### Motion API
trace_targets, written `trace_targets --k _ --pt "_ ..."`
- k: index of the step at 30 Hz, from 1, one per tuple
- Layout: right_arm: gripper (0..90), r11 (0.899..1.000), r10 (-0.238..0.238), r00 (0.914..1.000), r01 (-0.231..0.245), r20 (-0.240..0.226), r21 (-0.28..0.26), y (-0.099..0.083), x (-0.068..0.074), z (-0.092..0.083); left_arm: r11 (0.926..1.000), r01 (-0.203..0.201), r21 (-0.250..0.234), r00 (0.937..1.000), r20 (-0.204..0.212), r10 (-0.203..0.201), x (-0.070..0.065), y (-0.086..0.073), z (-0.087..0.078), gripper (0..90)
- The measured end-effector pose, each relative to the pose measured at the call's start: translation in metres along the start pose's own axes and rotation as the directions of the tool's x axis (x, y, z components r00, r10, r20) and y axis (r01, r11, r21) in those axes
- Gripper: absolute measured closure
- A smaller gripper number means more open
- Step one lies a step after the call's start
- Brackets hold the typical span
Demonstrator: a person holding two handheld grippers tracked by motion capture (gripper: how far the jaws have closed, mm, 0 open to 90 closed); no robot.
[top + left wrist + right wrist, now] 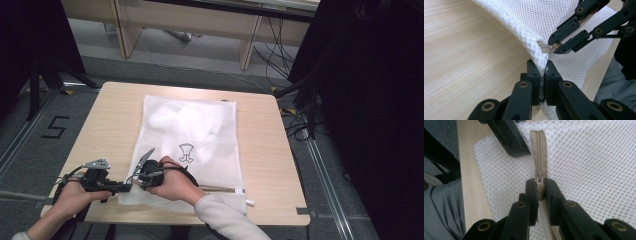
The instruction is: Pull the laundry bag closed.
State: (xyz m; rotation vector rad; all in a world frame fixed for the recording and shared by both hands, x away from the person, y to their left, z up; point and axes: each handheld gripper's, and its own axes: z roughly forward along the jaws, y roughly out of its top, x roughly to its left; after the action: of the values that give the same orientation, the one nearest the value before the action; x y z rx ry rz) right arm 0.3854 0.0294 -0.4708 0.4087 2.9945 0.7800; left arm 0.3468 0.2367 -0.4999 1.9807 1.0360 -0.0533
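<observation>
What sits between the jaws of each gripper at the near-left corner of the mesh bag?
Left gripper pinches the mesh bag corner fabric, per its own view. Right gripper clamps the beige zipper pull, per its view.

Evenly and softly lit from overhead, faint shadows beside the mesh bag (187, 142), dark surroundings, close views sharp, slightly grainy.

White mesh bag (200, 135), beige zipper (538, 150)
</observation>
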Motion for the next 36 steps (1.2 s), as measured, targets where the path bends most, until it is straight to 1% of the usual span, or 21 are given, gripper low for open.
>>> trace_targets --k 1,2,3,4,5,8,9,10,12,13,15,17,18,19,21,24,25,31,33,34,36 --pt "82.6 1.0 0.007 0.9999 -0.007 0.012 0.013 -0.001 0.0 0.0 1.0 -0.001 0.005 1.0 0.0 0.001 0.0 0.0 0.0 84.8" --pt "82.6 1.0 0.004 1.0 -0.004 0.002 0.006 -0.002 0.0 0.0 1.0 -0.003 -0.003 0.9999 -0.01 0.003 -0.001 0.0 0.001 84.8" --pt "82.6 1.0 -0.008 1.0 0.008 -0.004 -0.009 -0.002 -0.001 0.0 1.0 -0.003 0.002 1.0 0.001 0.003 0.0 0.0 0.0 84.8" --pt "82.6 1.0 0.009 0.9998 -0.01 -0.016 -0.019 -0.002 -0.001 0.001 1.0 -0.003 0.003 1.0 0.003 0.003 0.0 0.0 0.0 84.8" --pt "82.6 1.0 0.01 0.9999 -0.01 -0.005 -0.014 -0.003 -0.001 0.001 1.0 -0.002 0.001 1.0 0.004 0.002 0.0 0.0 0.0 84.8" --pt "82.6 1.0 0.01 0.9999 -0.011 -0.007 -0.009 -0.003 0.0 0.0 1.0 -0.003 -0.006 1.0 -0.003 0.003 -0.001 0.0 -0.001 84.8" --pt "82.6 1.0 0.005 1.0 -0.005 -0.007 0.002 -0.003 -0.001 0.0 0.9996 -0.004 -0.027 1.0 -0.009 0.003 -0.001 -0.001 0.0 84.8" --pt "82.7 1.0 -0.01 0.9999 0.01 -0.008 0.003 -0.005 -0.002 0.001 0.9996 -0.004 -0.027 0.9999 -0.009 0.004 -0.001 -0.001 0.0 84.8" --pt "82.6 1.0 -0.009 0.9999 0.009 -0.008 0.008 -0.006 -0.003 0.001 0.9999 -0.01 -0.008 0.9998 -0.017 0.009 -0.002 0.0 -0.001 84.8" --pt "82.6 1.0 -0.013 0.9998 0.013 -0.016 0.004 -0.007 -0.003 0.001 0.9999 -0.008 -0.012 0.9999 -0.008 0.008 -0.001 0.0 -0.001 84.9" --pt "82.6 1.0 0.0 1.0 0.0 -0.009 0.005 -0.007 -0.003 0.001 0.9996 -0.006 -0.029 0.9999 -0.01 0.005 -0.001 0.0 0.0 84.8" --pt "82.6 1.0 0.003 1.0 -0.003 -0.009 0.009 -0.008 -0.003 0.0 0.9999 -0.007 -0.015 1.0 -0.007 0.006 -0.001 0.0 -0.001 84.8" --pt "82.6 1.0 -0.004 0.9999 0.004 -0.012 0.007 -0.008 -0.003 0.0 0.9995 -0.005 -0.032 0.9999 -0.01 0.004 -0.001 0.0 0.0 84.8" --pt "82.7 1.0 -0.009 0.9999 0.009 -0.009 0.011 -0.008 -0.004 0.0 0.9995 -0.004 -0.03 0.9999 -0.009 0.004 -0.001 0.0 0.0 84.8" --pt "82.6 1.0 0.004 0.9999 -0.004 -0.014 0.01 -0.01 -0.004 -0.001 0.9995 0.0 -0.033 1.0 -0.009 -0.001 -0.001 -0.001 0.0 84.9" --pt "82.6 1.0 -0.003 1.0 0.003 -0.007 0.015 -0.012 -0.005 -0.001 0.9995 -0.004 -0.03 1.0 -0.008 0.004 -0.001 -0.001 0.0 84.8" --pt "82.6 1.0 0.008 0.9999 -0.008 -0.012 0.013 -0.013 -0.005 -0.001 0.9995 -0.005 -0.03 0.9999 -0.009 0.004 -0.001 0.0 0.0 84.9" --pt "82.6 1.0 0.01 0.9999 -0.01 -0.011 0.022 -0.014 -0.004 -0.003 0.9994 0.0 -0.035 1.0 -0.009 0.0 -0.001 -0.001 0.0 84.9" --pt "82.6 1.0 0.013 0.9999 -0.012 -0.006 0.022 -0.015 -0.005 -0.003 0.9998 0.002 -0.018 0.9999 -0.015 -0.002 -0.001 0.0 -0.002 84.9" --pt "82.6 1.0 0.005 1.0 -0.005 -0.004 0.021 -0.015 -0.006 -0.004 0.9999 0.004 -0.017 1.0 -0.001 -0.004 0.0 0.0 -0.002 84.9" --pt "82.6 1.0 0.016 0.9998 -0.016 -0.008 0.023 -0.017 -0.006 -0.004 0.9999 0.002 -0.013 1.0 -0.005 -0.003 0.0 0.0 -0.001 84.9"
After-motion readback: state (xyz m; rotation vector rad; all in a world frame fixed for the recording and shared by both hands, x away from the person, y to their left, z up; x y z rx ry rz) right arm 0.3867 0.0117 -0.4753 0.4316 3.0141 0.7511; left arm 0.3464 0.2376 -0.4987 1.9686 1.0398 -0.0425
